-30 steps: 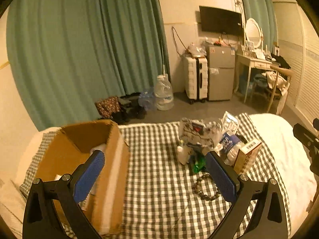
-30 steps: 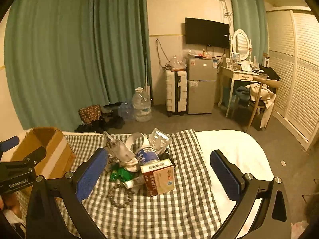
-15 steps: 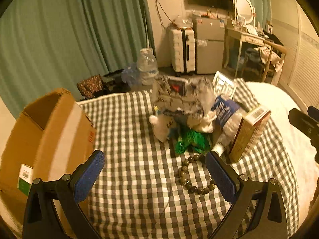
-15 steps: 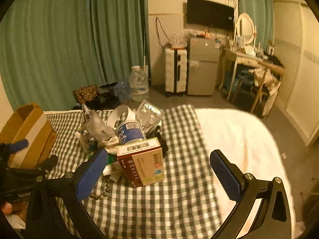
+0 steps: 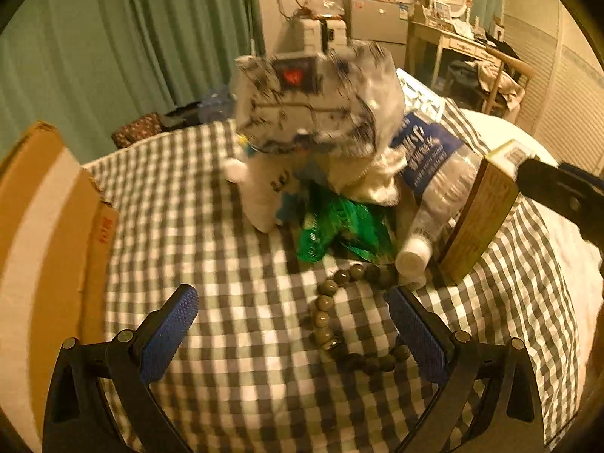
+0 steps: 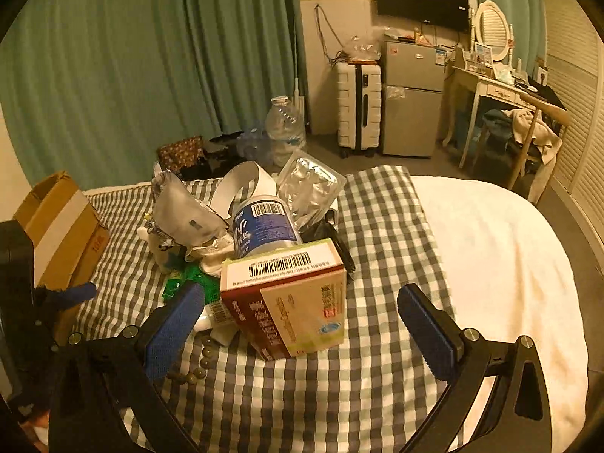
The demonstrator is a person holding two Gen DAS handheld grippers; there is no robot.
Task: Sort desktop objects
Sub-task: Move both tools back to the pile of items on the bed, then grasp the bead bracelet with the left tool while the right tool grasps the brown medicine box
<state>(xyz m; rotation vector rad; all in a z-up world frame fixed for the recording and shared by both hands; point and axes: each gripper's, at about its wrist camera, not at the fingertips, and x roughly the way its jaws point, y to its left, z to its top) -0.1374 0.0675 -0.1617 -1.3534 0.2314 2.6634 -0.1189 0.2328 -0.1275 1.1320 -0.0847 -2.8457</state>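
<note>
A heap of objects lies on a checked cloth [image 5: 234,264]: a crumpled silver bag [image 5: 313,102], a small white bottle [image 5: 260,196], a green wrapper [image 5: 339,226], a blue-labelled water bottle [image 5: 434,173], a brown carton [image 5: 479,215] and a bead bracelet [image 5: 332,324]. My left gripper [image 5: 294,321] is open just above the cloth, with the bracelet between its fingers. My right gripper [image 6: 302,321] is open, its fingers either side of the carton [image 6: 294,302], not touching it. The bracelet [image 6: 196,370] shows partly behind the right gripper's left finger.
An open cardboard box [image 5: 41,234] stands at the left edge of the cloth, also in the right wrist view as the box [image 6: 60,226]. A white bed cover [image 6: 490,264] lies to the right. Curtains, a suitcase [image 6: 358,105], a small fridge and a dressing table stand behind.
Both grippers have moved forward and down toward the heap. The left one has swung away from the box to above the bracelet; the right one has closed in on the carton.
</note>
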